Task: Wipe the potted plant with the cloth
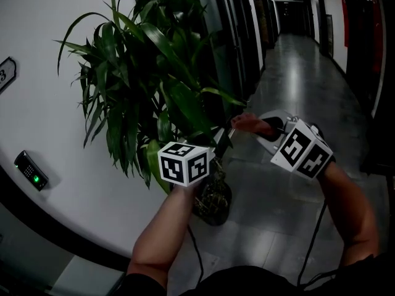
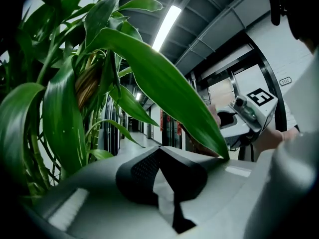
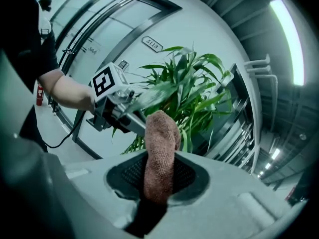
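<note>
The potted plant [image 1: 154, 73] has long green leaves and stands in a dark pot [image 1: 213, 201] by the white wall. My left gripper [image 1: 222, 142] reaches in at the plant's lower right side. Its jaws are shut in the left gripper view [image 2: 160, 153], and a broad leaf [image 2: 164, 78] lies across its right jaw with the tip on the housing. My right gripper [image 3: 159, 159] is shut on a reddish-brown cloth [image 3: 162, 133] that sticks up out of the jaws. In the head view the cloth [image 1: 249, 123] sits just right of the leaves, near the left gripper's tip.
A curved white wall [image 1: 49, 116] with a card reader [image 1: 31, 170] is behind the plant. A shiny corridor floor [image 1: 296, 73] runs ahead past dark doors [image 1: 234, 36]. Cables hang from both grippers.
</note>
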Motion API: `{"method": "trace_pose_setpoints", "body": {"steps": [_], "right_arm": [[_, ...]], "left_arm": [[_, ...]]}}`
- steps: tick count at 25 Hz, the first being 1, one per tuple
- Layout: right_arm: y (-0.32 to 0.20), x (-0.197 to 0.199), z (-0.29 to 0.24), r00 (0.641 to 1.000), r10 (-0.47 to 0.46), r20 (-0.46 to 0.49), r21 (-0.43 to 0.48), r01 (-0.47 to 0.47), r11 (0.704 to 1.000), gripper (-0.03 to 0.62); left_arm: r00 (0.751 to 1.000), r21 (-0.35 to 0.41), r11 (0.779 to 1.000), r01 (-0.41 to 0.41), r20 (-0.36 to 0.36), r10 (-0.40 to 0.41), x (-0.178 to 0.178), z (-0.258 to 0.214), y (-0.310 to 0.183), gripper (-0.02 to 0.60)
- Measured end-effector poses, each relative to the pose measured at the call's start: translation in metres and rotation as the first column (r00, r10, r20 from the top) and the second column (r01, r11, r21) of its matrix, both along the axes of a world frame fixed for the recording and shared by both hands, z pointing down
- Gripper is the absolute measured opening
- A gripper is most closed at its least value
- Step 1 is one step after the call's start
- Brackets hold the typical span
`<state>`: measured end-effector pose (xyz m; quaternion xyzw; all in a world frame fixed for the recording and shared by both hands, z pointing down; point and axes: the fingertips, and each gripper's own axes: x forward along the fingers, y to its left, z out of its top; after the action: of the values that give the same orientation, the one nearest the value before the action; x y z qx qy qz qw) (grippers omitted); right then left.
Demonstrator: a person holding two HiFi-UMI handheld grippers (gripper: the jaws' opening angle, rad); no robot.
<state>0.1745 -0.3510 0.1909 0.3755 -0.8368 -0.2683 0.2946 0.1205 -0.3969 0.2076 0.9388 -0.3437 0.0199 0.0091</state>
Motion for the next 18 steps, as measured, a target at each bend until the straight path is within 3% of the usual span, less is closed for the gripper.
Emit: {"method": "trace_pose_setpoints", "body": {"steps": [10, 18], "right_arm": [[0.009, -0.088, -0.081, 0.991, -0.132, 0.033, 0.185, 0.124, 0.975, 0.071], [-0.009, -0.148, -0.131, 0.984, -0.178, -0.007, 0.251, 0.174, 0.952, 0.071]], "left_arm": [[1.000, 0.009, 1.000, -0.011, 0.007, 0.011, -0.004, -0.003, 0.007, 0.017], [1.000, 0.018, 1.000, -0.023, -0.009, 0.023, -0.008, -0.013, 0.008, 0.017]]}}
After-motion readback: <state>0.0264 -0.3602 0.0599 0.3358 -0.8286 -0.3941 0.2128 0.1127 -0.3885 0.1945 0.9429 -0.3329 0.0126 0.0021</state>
